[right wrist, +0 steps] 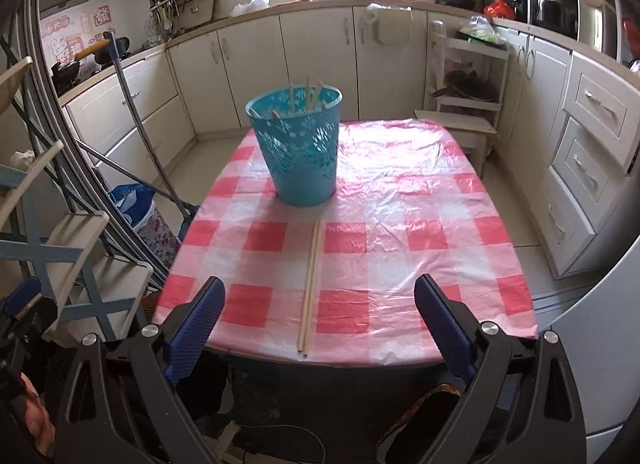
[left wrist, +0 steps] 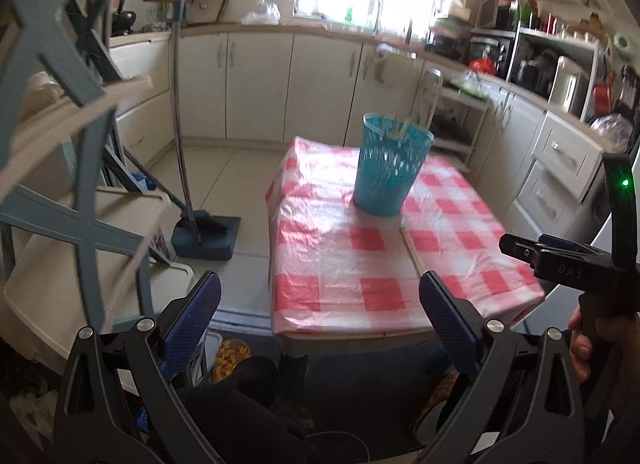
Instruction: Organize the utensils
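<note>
A blue perforated basket point(right wrist: 299, 147) stands on the table with the red-and-white checked cloth point(right wrist: 400, 240); several chopsticks stick up inside it. A pair of wooden chopsticks point(right wrist: 310, 284) lies side by side on the cloth, running from the basket toward the near table edge. My right gripper point(right wrist: 318, 320) hovers open above the near edge, the chopsticks' near ends between its fingers but below them. My left gripper point(left wrist: 320, 316) is open and empty, off the table's near left corner. The left wrist view shows the basket point(left wrist: 390, 167), the chopsticks point(left wrist: 412, 250) and the right gripper's body point(left wrist: 568, 264).
A long-handled dustpan and broom point(left wrist: 204, 232) stand on the floor left of the table. A blue-framed shelf rack point(left wrist: 72, 167) fills the left side. Kitchen cabinets point(right wrist: 320, 63) line the back and right walls. A small white step shelf point(right wrist: 468, 103) stands behind the table.
</note>
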A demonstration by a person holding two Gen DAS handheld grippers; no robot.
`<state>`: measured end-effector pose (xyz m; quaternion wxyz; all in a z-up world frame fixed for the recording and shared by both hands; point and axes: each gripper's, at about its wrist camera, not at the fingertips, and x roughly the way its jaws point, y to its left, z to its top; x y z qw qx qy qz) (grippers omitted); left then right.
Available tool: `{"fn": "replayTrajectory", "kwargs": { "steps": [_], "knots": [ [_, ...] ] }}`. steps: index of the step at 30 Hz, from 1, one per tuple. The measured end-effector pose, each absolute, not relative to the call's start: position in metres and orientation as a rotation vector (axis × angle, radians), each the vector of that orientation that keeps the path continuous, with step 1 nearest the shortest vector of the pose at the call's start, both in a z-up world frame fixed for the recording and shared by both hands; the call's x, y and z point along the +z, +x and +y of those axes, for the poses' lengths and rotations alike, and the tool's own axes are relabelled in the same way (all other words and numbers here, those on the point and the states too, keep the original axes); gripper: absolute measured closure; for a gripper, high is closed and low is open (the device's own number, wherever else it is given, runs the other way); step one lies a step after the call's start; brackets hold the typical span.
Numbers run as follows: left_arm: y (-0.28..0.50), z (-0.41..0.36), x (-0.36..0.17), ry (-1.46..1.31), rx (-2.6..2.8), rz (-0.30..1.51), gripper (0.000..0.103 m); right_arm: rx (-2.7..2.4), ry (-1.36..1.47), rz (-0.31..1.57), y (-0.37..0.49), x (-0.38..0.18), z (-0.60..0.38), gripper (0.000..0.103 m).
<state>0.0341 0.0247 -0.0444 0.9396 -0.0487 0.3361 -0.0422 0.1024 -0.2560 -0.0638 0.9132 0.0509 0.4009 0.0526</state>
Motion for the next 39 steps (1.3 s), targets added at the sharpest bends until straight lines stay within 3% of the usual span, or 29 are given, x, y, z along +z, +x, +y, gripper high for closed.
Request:
{"fn": "replayTrajectory", "kwargs": {
  "steps": [13,29,39],
  "knots": [
    [0.086,-0.024,-0.107,-0.008,-0.047,0.861,0.008,0.105,0.102,0.886,0.158,-0.141,-0.292,0.012],
    [0.172,-0.033,-0.157,-0.009,0.064,0.964,0.008,0.088,0.194,0.965,0.189,-0.155,-0.310,0.011],
    [0.203,-0.033,-0.165,-0.038,0.045,0.916,0.008,0.059,0.210,0.967,0.198,-0.157,-0.316,0.010]
  ]
}}
